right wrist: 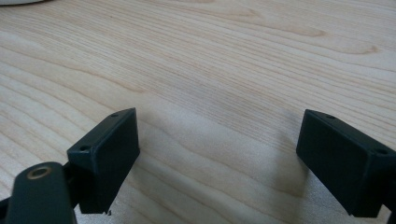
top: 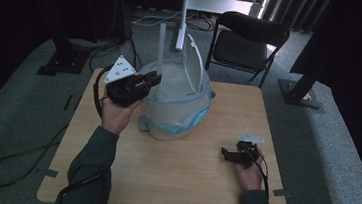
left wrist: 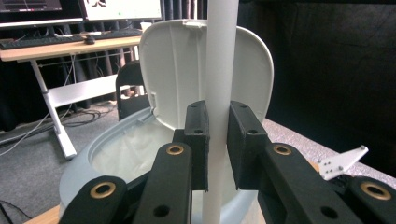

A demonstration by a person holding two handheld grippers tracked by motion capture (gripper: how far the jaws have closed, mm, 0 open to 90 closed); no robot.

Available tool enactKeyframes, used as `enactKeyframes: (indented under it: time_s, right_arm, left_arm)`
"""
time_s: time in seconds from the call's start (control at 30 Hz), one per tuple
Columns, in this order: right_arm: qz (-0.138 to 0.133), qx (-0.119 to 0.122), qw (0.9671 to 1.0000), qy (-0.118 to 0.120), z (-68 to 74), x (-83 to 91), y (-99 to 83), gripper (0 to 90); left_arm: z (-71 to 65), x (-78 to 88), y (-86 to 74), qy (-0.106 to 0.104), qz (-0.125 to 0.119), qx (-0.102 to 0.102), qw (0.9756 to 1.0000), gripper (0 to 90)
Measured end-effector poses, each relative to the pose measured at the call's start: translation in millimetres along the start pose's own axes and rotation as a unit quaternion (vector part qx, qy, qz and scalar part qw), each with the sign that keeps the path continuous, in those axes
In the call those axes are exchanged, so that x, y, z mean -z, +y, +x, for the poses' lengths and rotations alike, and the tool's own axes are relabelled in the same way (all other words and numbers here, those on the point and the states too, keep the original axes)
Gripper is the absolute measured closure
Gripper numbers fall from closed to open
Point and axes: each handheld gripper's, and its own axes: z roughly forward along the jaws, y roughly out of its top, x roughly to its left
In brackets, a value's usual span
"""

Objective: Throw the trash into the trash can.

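A pale grey bin [top: 175, 116] lined with a translucent bag stands on the wooden table [top: 186, 178], its lid [top: 196, 58] raised at the back. My left gripper [top: 154, 81] is shut on a white upright tube [top: 161, 47] over the bin's left rim. In the left gripper view the two pads clamp the tube [left wrist: 220, 56] at my left gripper [left wrist: 218, 114], with the open lid [left wrist: 170, 70] and the bin rim [left wrist: 88, 158] behind. My right gripper [top: 225, 153] rests low at the table's right side. Its jaws stand wide apart over bare wood, my right gripper [right wrist: 219, 140] holding nothing.
A black folding chair [top: 247, 43] stands behind the table, beside a white metal stand [top: 183, 17]. Black frame feet [top: 62, 60] and cables lie on the carpet to the left. In the left gripper view, a desk with monitors [left wrist: 70, 28] sits far off.
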Motion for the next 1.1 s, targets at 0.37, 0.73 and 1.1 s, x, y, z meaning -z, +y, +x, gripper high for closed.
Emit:
enactKeyframes:
  time_s: [0.37,0.73,1.1]
  right_arm:
    - [0.000,-0.001,1.0000,0.000,0.1,0.0,0.0,12.1]
    - [-0.001,0.000,1.0000,0.000,0.0,0.0,0.1,12.1]
    - [-0.001,0.000,1.0000,0.000,0.0,0.0,0.1,12.1]
  left_arm:
    - [5.7,-22.7,6.3,-0.001,-0.002,-0.004,1.0000,78.7]
    - [8.2,-48.4,-6.8,0.010,0.025,-0.026,0.9993,78.6]
    - [9.3,-58.3,-17.6,0.008,0.048,-0.031,0.9983,77.2]
